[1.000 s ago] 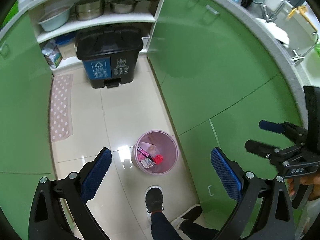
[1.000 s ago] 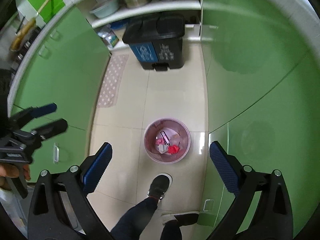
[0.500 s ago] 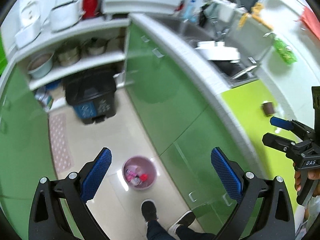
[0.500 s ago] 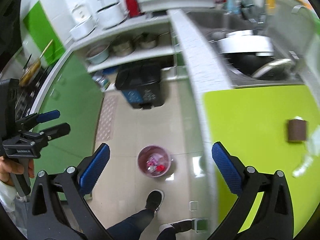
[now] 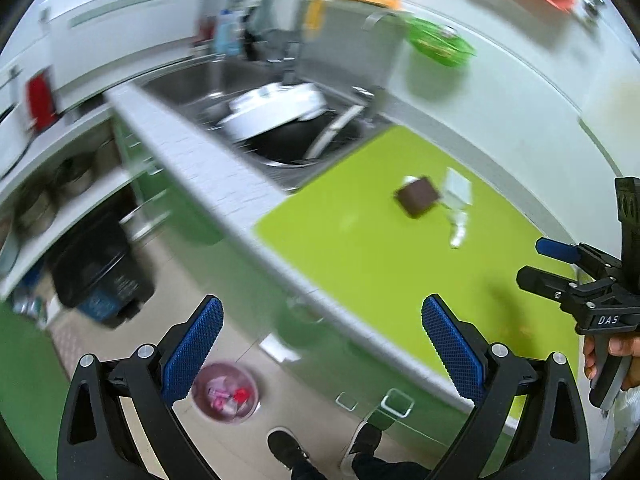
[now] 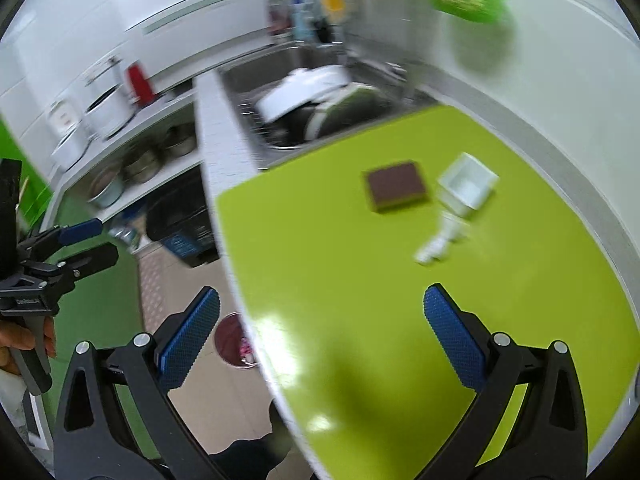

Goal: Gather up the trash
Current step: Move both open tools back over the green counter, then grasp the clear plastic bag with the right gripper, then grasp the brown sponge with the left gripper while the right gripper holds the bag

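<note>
Lime-green kitchen surface [image 6: 320, 280] at frame centre holds a crumpled white paper scrap [image 6: 438, 242] you haven't collected, both grippers' fingers [image 6: 188, 340] spread wide and empty, while the round pink plastic bin [image 5: 224, 392] at lower left already holds some trash.

- The left gripper [image 5: 320, 344] is held up in the air, its blue-padded fingers [image 5: 192, 344] spread wide with nothing between them.
- The right gripper [image 6: 320, 340] is likewise raised, fingers [image 6: 454, 340] wide apart and empty.
- A hand [image 5: 608, 364] wraps the right gripper's handle; the other hand [image 6: 24, 344] grips the left's.
</note>
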